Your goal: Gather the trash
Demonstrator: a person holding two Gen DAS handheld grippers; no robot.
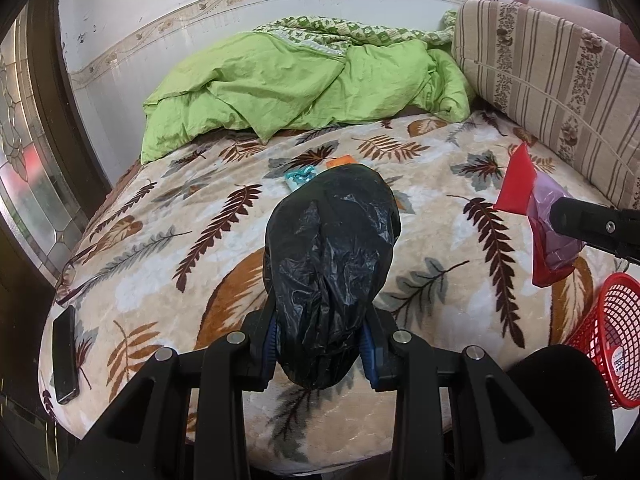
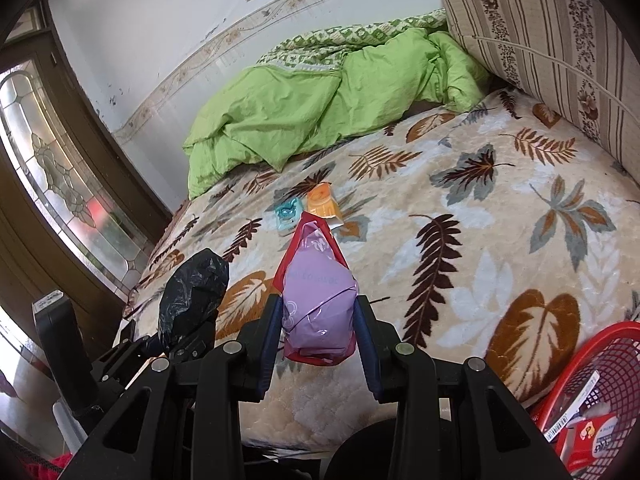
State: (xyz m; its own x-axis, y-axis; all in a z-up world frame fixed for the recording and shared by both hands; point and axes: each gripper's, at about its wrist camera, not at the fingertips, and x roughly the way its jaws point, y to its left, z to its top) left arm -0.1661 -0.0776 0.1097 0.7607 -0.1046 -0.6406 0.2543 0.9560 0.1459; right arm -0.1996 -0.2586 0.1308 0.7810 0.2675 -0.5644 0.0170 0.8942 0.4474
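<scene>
— Over the leaf-patterned bed cover (image 1: 168, 248), what is each hand doing?

— Both tools hang above it, angled downward toward the bedding. The left gripper (image 1: 320, 340) is clamped tight on a crumpled black plastic bag (image 1: 332, 264), which bulges forward out of the jaws. The right gripper (image 2: 318, 332) is closed around a lilac packet in a red wrapper (image 2: 316, 296), whose pointed red end sticks out ahead of the fingers.

— How do the two stand to each other?

— Side by side, apart, pointing roughly the same way; from the right wrist view the black bag shows off to the left, lower down.

— Any trash left lying?

— A small teal wrapper (image 2: 287, 212) and an orange packet (image 2: 323, 200) lie touching near the middle of the cover, ahead of both tools. A red mesh basket (image 2: 600, 364) stands at the right, with a red box inside. A dark phone (image 1: 65, 354) lies at the left edge.
</scene>
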